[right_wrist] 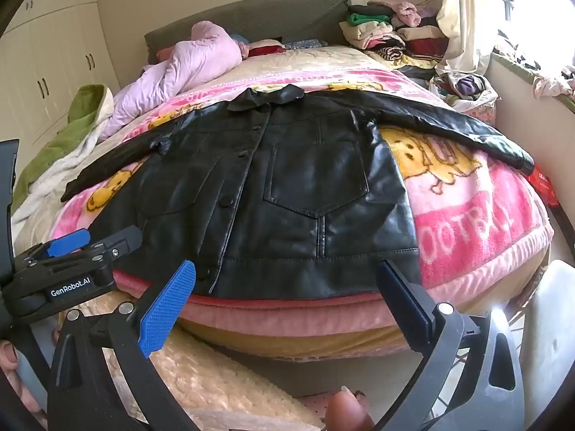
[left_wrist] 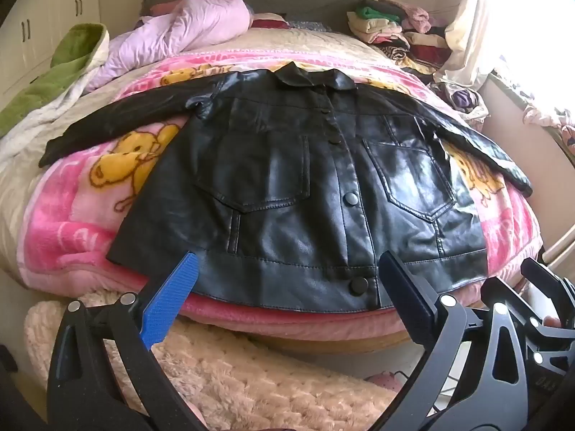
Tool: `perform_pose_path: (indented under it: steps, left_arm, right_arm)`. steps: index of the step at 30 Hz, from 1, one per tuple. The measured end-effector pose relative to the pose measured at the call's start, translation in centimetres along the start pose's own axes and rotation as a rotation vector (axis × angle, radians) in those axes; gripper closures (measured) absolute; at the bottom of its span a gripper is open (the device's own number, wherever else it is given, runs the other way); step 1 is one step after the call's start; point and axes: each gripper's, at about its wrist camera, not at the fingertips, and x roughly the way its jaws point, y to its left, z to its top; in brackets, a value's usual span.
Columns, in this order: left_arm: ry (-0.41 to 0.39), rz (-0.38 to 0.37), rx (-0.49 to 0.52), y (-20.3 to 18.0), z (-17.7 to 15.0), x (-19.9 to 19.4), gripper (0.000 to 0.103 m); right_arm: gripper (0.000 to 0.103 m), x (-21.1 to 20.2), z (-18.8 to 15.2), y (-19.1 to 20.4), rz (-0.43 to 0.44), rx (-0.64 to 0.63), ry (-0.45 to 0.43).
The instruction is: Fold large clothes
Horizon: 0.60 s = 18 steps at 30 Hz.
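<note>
A black leather jacket (left_wrist: 309,186) lies spread flat, front up and buttoned, on a pink cartoon blanket (left_wrist: 64,237) on the bed, both sleeves stretched out sideways. It also shows in the right wrist view (right_wrist: 287,194). My left gripper (left_wrist: 287,273) is open and empty, just short of the jacket's hem near its middle. My right gripper (right_wrist: 287,276) is open and empty, just short of the hem's right half. The left gripper also shows at the left edge of the right wrist view (right_wrist: 90,239), open.
A lilac quilt (left_wrist: 187,32) and a green-and-white blanket (left_wrist: 61,75) lie on the bed's left side. A pile of folded clothes (left_wrist: 395,28) sits at the far right by the curtain. A fluffy beige rug (left_wrist: 233,377) lies below the bed edge.
</note>
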Motion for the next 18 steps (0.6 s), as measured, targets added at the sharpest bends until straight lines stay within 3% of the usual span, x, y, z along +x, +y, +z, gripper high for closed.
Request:
perform_pose_path:
  steps: [18]
  left_arm:
    - [-0.007,-0.001,-0.001,0.01,0.00,-0.05,0.009]
  right_arm:
    - [0.004,0.00,-0.06,0.31,-0.008,-0.014,-0.002]
